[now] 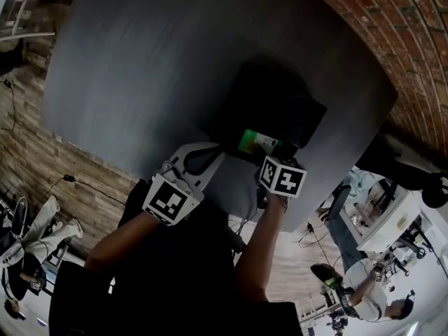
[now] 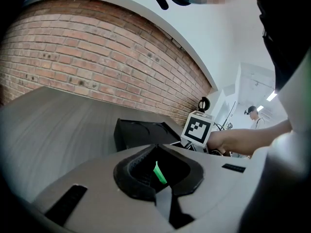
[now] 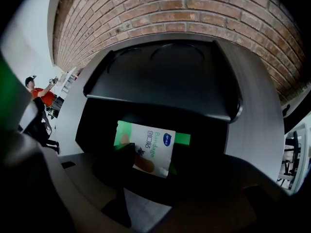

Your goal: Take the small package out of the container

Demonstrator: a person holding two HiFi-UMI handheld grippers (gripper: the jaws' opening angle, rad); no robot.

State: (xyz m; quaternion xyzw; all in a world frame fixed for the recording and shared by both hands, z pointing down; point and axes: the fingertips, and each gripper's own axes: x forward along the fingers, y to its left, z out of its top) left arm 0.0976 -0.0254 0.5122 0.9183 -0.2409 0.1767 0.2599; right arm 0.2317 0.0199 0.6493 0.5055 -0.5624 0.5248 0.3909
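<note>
A black container (image 1: 280, 103) stands open on the grey table (image 1: 140, 61), its lid (image 3: 165, 76) tipped back. Inside, at the near edge, lies a small white and green package (image 1: 253, 142) (image 3: 153, 147). My right gripper (image 1: 271, 151) (image 3: 150, 161) points steeply down into the container. Its jaws stand wide, one dark finger on each side of the package, and I see no squeeze on it. My left gripper (image 1: 213, 151) (image 2: 158, 178) is shut and holds nothing. It rests near the table's front edge, just left of the container (image 2: 141, 132).
A brick wall (image 2: 97, 47) runs behind the table. The table's front edge (image 1: 231, 201) is close under both hands. A person (image 1: 364, 285) and office furniture are on the wood floor at the lower right.
</note>
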